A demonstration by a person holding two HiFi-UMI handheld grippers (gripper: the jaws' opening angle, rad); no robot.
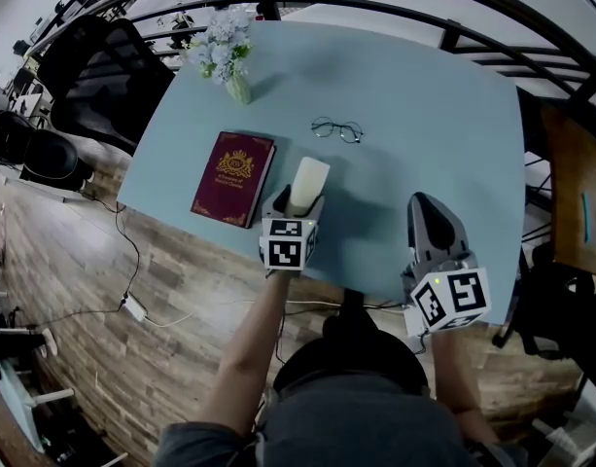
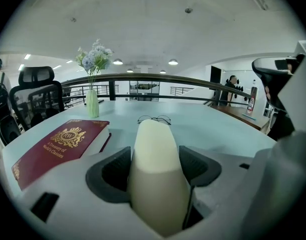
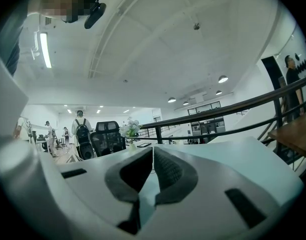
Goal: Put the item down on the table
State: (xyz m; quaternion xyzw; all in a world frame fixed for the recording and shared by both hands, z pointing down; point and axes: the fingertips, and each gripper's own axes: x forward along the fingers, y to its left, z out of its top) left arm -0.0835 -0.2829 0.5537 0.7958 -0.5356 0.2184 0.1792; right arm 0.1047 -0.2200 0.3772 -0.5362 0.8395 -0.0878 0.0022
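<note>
Left gripper (image 1: 297,206): jaws clamped on cream rounded item (image 2: 155,171). Right gripper (image 3: 153,170): jaws together, empty. Maroon book (image 2: 63,146), gilt "A Treasury of World Classics".

Both grippers were held out ahead, side by side. The left gripper (image 1: 299,202) had its jaws clamped on the cream item (image 1: 309,175). The right gripper (image 1: 426,210) had its jaws together, empty.
</note>
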